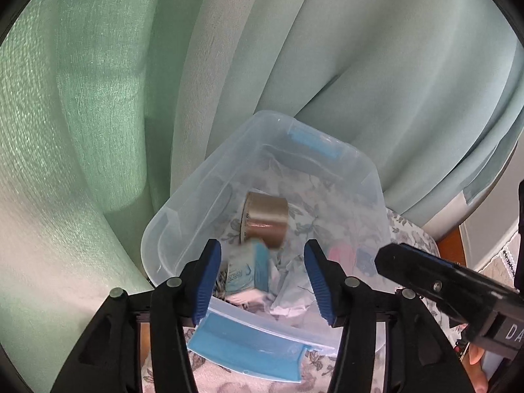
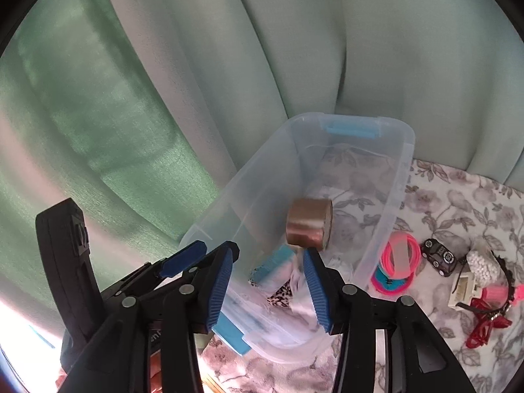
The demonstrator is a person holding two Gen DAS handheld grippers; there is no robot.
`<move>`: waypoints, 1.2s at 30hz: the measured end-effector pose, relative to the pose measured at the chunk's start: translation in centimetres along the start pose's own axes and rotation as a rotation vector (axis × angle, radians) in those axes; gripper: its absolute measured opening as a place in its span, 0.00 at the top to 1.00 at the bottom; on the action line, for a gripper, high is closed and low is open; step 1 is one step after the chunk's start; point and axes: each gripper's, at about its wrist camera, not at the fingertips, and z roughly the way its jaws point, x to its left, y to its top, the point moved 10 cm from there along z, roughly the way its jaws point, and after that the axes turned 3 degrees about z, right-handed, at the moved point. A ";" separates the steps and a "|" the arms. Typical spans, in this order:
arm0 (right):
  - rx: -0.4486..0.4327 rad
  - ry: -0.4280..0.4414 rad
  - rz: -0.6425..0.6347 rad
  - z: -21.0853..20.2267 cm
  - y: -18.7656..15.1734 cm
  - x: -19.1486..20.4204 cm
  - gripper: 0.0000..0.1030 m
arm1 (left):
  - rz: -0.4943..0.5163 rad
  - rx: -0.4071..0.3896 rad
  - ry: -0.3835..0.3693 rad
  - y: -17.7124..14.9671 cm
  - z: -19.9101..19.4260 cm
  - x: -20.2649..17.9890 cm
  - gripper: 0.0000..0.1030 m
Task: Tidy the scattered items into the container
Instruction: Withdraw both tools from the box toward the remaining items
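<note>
- I judged that I was at the release step: both grippers stood over the clear bin [image 1: 209,177], and the things between their jaws looked blurred, as if they were dropping in.
- My left gripper [image 1: 262,281] was partly open. A small blue box [image 1: 249,268] was in the gap, but the pads did not press on it, so I held nothing with it.
- My right gripper [image 2: 268,288] was also partly open. Below its gap lay a blue pack [image 2: 275,258] and a leopard-print piece [image 2: 280,294], both inside the bin and free of the pads.
- In the bin a brown tape roll [image 1: 265,221] lay on its side, at about 12 o'clock from the left gripper. White crumpled paper [image 1: 288,291] lay at the near wall.
- The bin stood on a flowered cloth [image 2: 458,203], with a green curtain [image 2: 131,98] behind it.
- The task was not finished. In the right view, at about 3 o'clock from the bin, there were still pink rings [image 2: 398,255] just beside its wall, then a black toy car [image 2: 437,255], a white connector [image 2: 465,290], a bag of white beads [image 2: 481,262] and a red cord [image 2: 488,324].
- For the next move I thought the right gripper should lift clear of the rim, swing to 3 o'clock and go down open over the pink rings, because they were nearest.
- The rings lay flat and thin, so I expected to need a low, careful pinch on one edge.
</note>
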 end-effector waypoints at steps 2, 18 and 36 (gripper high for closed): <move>-0.001 -0.003 0.019 -0.3 -0.5 -0.5 0.52 | 0.006 -0.001 0.000 0.0 0.0 -0.4 0.48; -0.129 -0.078 0.244 -8.2 -4.1 -7.9 0.52 | 0.142 -0.041 -0.053 -0.1 -3.5 -8.3 0.48; -0.224 -0.247 0.637 -16.7 -12.9 -26.1 0.52 | 0.432 0.107 -0.078 -6.7 0.1 -22.8 0.48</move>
